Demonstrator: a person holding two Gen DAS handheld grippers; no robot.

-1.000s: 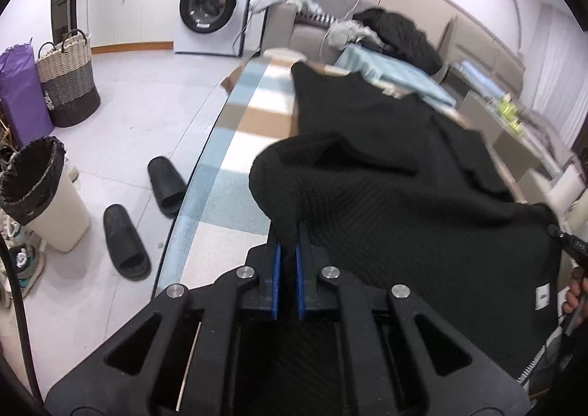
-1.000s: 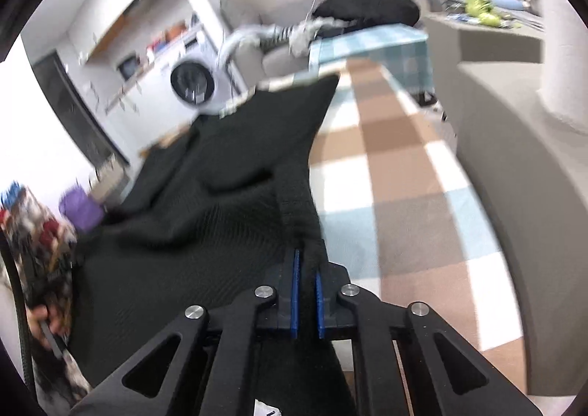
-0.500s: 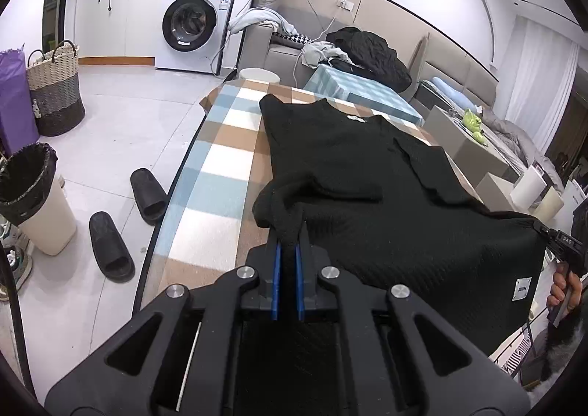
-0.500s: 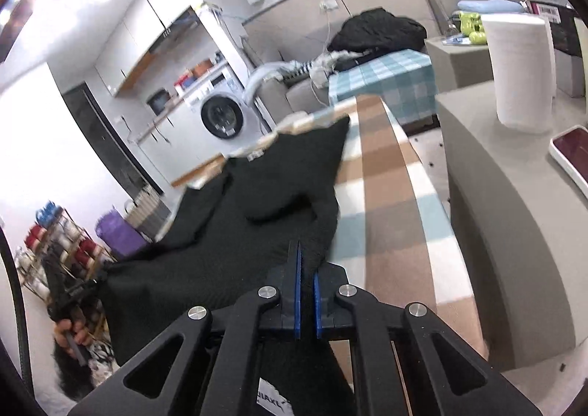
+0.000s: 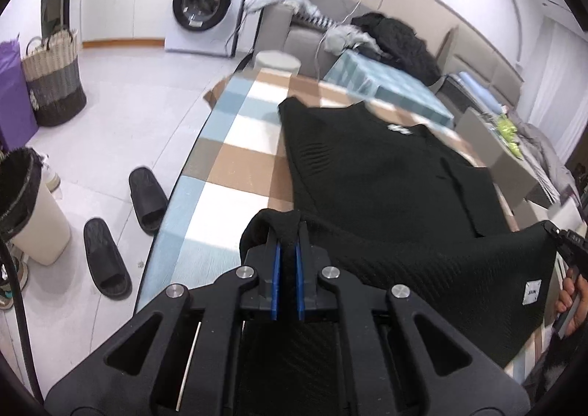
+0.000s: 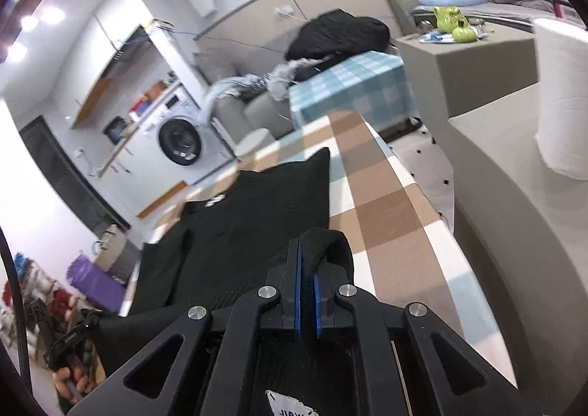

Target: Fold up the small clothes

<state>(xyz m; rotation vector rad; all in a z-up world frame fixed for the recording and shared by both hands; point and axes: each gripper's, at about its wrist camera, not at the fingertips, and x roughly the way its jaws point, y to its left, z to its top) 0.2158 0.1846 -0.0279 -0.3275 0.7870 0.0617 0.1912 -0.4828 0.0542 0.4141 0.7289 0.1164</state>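
Observation:
A black knit sweater lies lengthwise on a checked tablecloth, its collar at the far end. My left gripper is shut on the sweater's near hem at its left corner and holds it raised above the table. My right gripper is shut on the hem's right corner of the sweater, also raised. The hem hangs stretched between both grippers, with a white label showing. In the left wrist view the right gripper shows at the right edge.
Left of the table stand two black slippers, a lined bin and a woven basket. A washing machine and a sofa with clothes are at the back. A grey cabinet with a paper roll stands right of the table.
Both grippers have drawn the hem back toward the near end and lifted it. More of the sweater now lies flat and stretched along the table.

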